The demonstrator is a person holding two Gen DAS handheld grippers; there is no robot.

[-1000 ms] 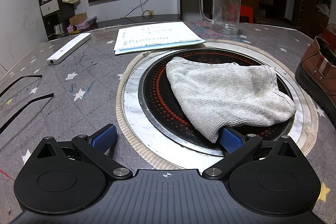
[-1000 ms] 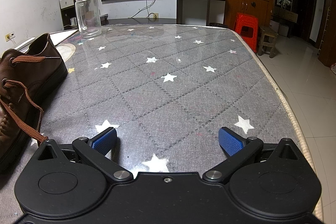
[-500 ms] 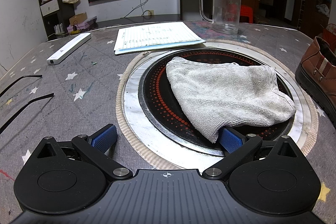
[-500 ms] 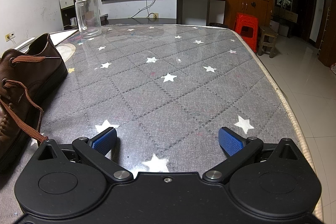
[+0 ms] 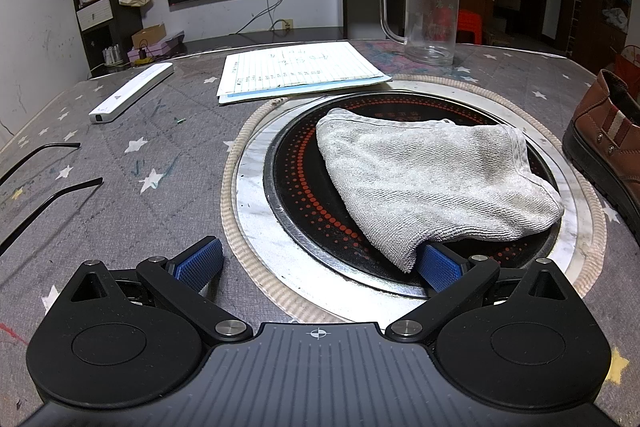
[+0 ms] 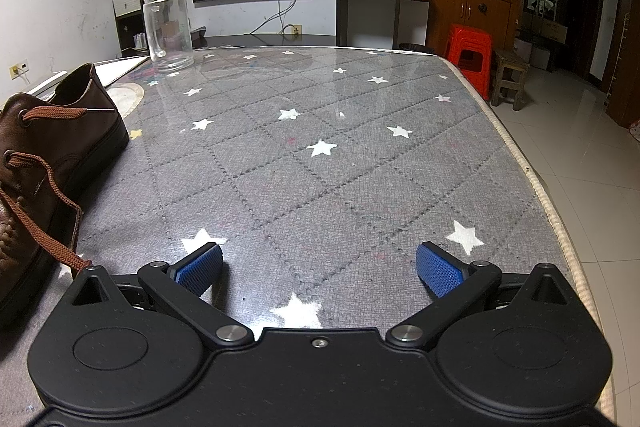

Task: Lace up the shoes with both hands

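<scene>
A brown leather shoe (image 6: 48, 155) with a black sole lies at the left edge of the right wrist view, its heel toward the far side. Its brown lace (image 6: 48, 223) hangs loose down to the table beside my right gripper's left arm. The same shoe (image 5: 608, 143) shows at the far right of the left wrist view. My right gripper (image 6: 319, 267) is open over bare table, nothing between its blue pads. My left gripper (image 5: 318, 263) is open too; its right pad (image 5: 440, 265) sits under the edge of a grey towel (image 5: 432, 183).
The towel lies on a round black cooktop (image 5: 304, 187) set in the star-patterned table (image 6: 320, 163). A clear mug (image 5: 430, 15), a sheet of lined paper (image 5: 300, 71), a white bar (image 5: 132, 91) and black spectacle arms (image 5: 48, 195) lie around. The table edge (image 6: 536, 179) drops off at right.
</scene>
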